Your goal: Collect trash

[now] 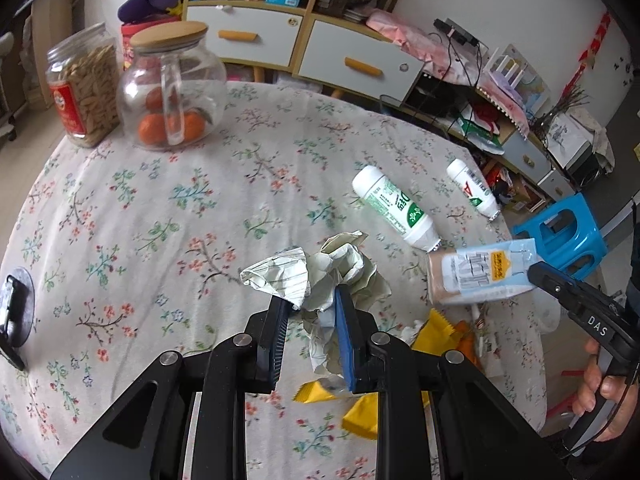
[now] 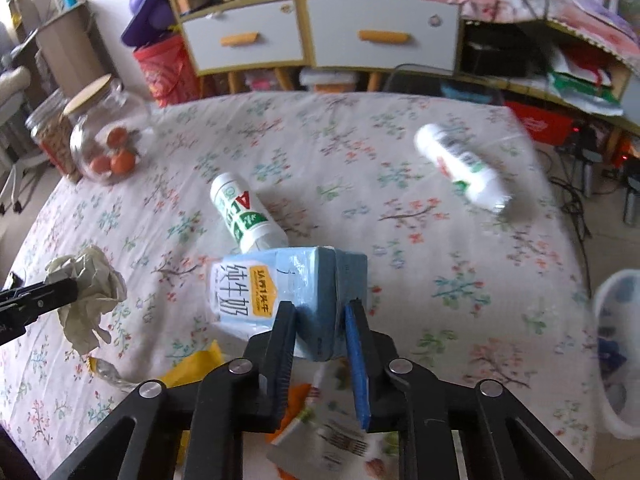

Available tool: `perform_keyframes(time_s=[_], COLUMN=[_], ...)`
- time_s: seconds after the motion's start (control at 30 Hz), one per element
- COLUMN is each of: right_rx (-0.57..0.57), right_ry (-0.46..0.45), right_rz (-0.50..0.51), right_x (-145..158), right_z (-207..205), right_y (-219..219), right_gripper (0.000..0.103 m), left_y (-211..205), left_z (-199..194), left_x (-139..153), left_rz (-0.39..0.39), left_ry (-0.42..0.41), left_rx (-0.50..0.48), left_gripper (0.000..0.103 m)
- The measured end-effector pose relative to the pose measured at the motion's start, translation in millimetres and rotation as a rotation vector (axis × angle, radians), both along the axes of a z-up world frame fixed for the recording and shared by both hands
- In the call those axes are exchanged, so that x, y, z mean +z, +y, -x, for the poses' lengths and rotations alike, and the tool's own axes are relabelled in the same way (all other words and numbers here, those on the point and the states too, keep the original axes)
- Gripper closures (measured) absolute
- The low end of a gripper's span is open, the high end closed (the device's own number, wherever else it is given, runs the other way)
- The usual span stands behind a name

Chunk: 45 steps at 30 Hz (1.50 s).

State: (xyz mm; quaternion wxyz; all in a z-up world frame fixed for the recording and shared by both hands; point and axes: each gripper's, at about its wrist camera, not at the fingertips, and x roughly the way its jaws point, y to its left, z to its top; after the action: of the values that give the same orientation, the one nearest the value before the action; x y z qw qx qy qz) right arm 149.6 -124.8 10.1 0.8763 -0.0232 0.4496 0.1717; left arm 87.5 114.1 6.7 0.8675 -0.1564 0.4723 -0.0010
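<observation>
Mid-collection, both tools loaded. Left gripper (image 1: 314,304) clamped on a crumpled paper wad (image 1: 340,268), jaws narrowed to a small gap with paper bulging out above and hanging below; wad lifted off the flowered tablecloth (image 1: 160,220). Right gripper (image 2: 322,320) closed on a light-blue milk carton (image 2: 280,292), gripped by its near end, rest of the carton sticking out forward over the table, apparently raised clear of the cloth. Nothing visibly binned yet as far as can be told. White basket (image 2: 618,360) at the right edge of the right wrist view, just off the table, probably the bin; contents unclear, only a dark blue patch visible inside. Left on the table: two white bottles lying on their sides, one (image 2: 246,212) just behind the carton, the other (image 2: 460,168) well apart toward the far right edge (blurred); yellow wrappers (image 1: 360,420) under the left gripper; an orange-and-white packet (image 2: 320,432) below the right gripper, too blurred to identify. Jar of oranges (image 1: 172,88) and jar of snacks (image 1: 84,88) at the far left corner, probably not trash. Rough estimate: early-to-middle, two items in hand, at least four pieces left.
</observation>
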Motion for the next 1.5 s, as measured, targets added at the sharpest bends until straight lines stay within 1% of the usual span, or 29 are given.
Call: perform_keyframes(time_s=[0.27, 0.53, 0.57, 0.6, 0.7, 0.8, 0.83, 0.9, 0.97, 1.0, 1.03, 1.1, 1.17, 1.23, 1.27, 1.37, 1.4, 1.47, 1.5], right_rx=[-0.088, -0.198, -0.214, -0.234, -0.278, -0.334, -0.340, -0.347, -0.361, -0.361, -0.362, -0.343, -0.320, -0.296, -0.282, -0.227, -0.227, -0.274, -0.319], right_ry=[-0.023, -0.055, -0.058, -0.063, -0.066, -0.064, -0.058, -0.039, 0.020, 0.059, 0.081, 0.132, 0.172, 0.197, 0.201, 0.197, 0.198, 0.232, 0.267], right_rz=[-0.036, -0.086, -0.093, -0.102, -0.129, -0.130, -0.127, -0.134, -0.146, -0.155, -0.170, -0.190, -0.184, -0.161, -0.152, -0.122, -0.107, -0.102, -0.129], right_x=[14, 33, 35, 37, 41, 41, 40, 33, 21, 12, 6, -4, -13, -19, -21, -21, -21, -26, -31], right_z=[5, 13, 14, 16, 17, 20, 20, 21, 19, 18, 17, 14, 9, 5, 4, 0, -1, -4, -5], right_y=[-47, -106, -114, -124, -148, -174, -179, -188, -195, -196, -198, -191, -181, -165, -158, -136, -129, -127, -130], right_gripper=[0.083, 0.084, 0.090, 0.099, 0.100, 0.099, 0.097, 0.096, 0.070, 0.043, 0.030, 0.030, 0.025, 0.004, 0.000, 0.000, 0.000, 0.000, 0.000], left_y=[-27, -59, -63, -67, -80, -94, -99, -106, -111, -112, -113, -113, -110, -105, -102, -93, -90, -84, -82], left_z=[-10, -19, -20, -21, -25, -27, -27, -29, -30, -30, -30, -30, -29, -28, -27, -26, -26, -27, -27], left_x=[4, 8, 8, 9, 9, 9, 8, 6, 4, 2, 1, 0, 0, -1, -1, -2, -2, -3, -3], left_rz=[-0.001, -0.005, -0.006, -0.005, -0.006, -0.006, -0.008, -0.011, -0.009, -0.006, -0.002, 0.003, 0.002, 0.004, 0.004, 0.007, 0.009, 0.016, 0.018], left_ry=[-0.011, -0.025, -0.027, -0.028, -0.030, -0.030, -0.029, -0.023, -0.015, -0.011, -0.006, -0.002, -0.002, 0.002, 0.004, 0.012, 0.015, 0.020, 0.020], left_rx=[-0.042, -0.090, -0.095, -0.103, -0.124, -0.149, -0.159, -0.175, -0.183, -0.184, -0.184, -0.184, -0.182, -0.178, -0.174, -0.161, -0.156, -0.148, -0.147], left_gripper=[0.079, 0.079, 0.079, 0.079, 0.079, 0.079, 0.079, 0.079, 0.079, 0.079, 0.079, 0.079, 0.079, 0.079, 0.079, 0.079, 0.079, 0.079, 0.079])
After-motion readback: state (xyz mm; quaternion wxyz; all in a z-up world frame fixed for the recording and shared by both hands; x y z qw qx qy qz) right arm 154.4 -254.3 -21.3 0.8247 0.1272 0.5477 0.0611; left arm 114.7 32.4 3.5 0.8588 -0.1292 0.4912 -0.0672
